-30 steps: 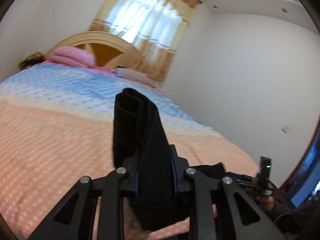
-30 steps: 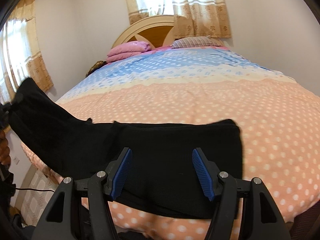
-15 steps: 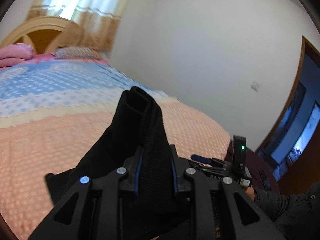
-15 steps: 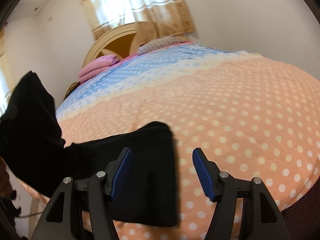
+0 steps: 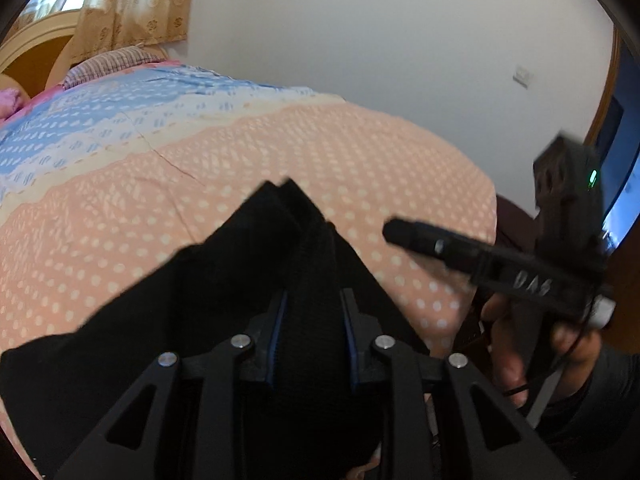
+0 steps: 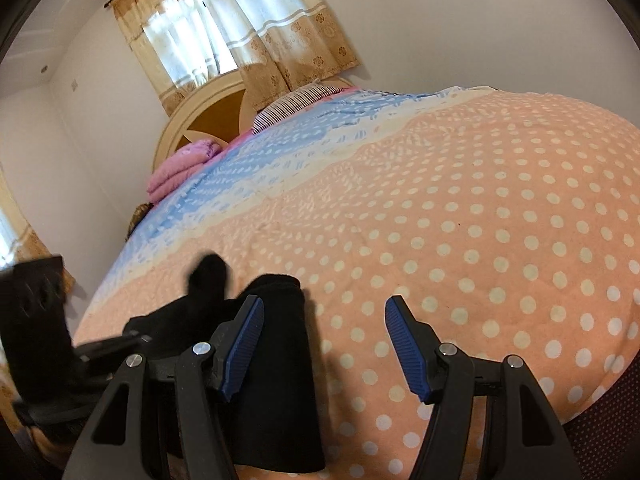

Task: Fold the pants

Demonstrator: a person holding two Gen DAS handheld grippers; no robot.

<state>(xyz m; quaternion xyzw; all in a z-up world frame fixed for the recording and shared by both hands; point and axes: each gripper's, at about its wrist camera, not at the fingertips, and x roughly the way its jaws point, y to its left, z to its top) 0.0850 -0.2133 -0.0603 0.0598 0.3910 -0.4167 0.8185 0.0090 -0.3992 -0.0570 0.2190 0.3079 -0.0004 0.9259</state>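
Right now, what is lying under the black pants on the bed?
Under the black pants only the bedspread, peach with white dots, shows around the edges. The left gripper lifts one end. Anything beneath the flat part is covered by cloth.

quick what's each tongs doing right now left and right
Left tongs: closed on the black pants.
Right tongs: open, holding nothing, above the bedspread.
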